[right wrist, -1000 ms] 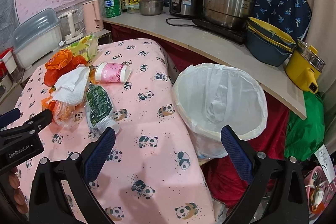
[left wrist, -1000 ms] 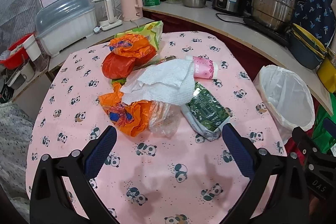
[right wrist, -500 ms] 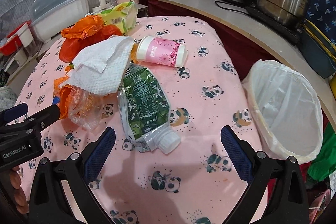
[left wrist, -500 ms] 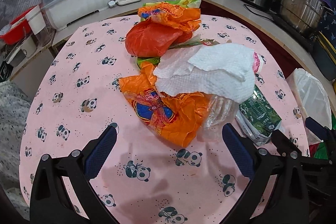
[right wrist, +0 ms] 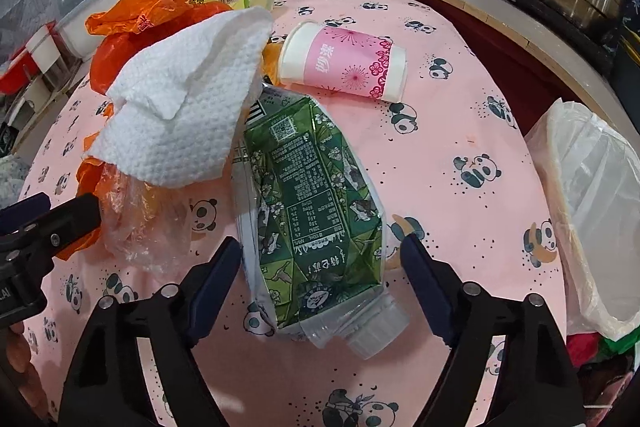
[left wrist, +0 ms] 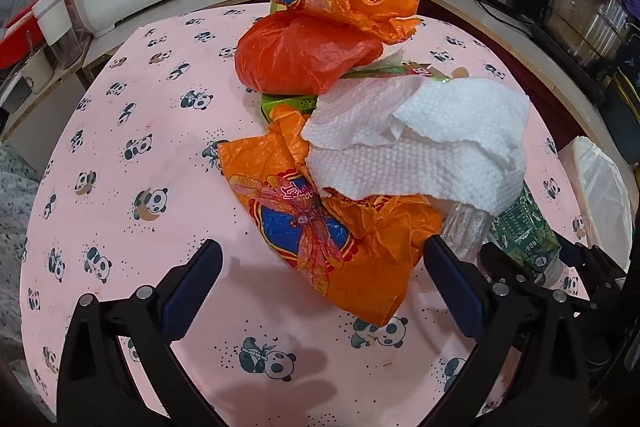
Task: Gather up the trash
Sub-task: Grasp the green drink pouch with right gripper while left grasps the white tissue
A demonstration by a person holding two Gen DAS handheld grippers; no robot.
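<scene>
Both tongs dropped closer; right tongs (right wrist: 320, 275) narrowing astride green carton (right wrist: 316, 219), lengthwise ahead, unpinched; left tongs (left wrist: 320, 287) apart

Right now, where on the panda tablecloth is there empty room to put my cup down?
The pink panda tablecloth is bare left of the orange printed plastic bag, and between the crushed green carton and the white-lined bin. The middle is crowded: white paper towel, red plastic bag, tipped pink paper cup.
</scene>
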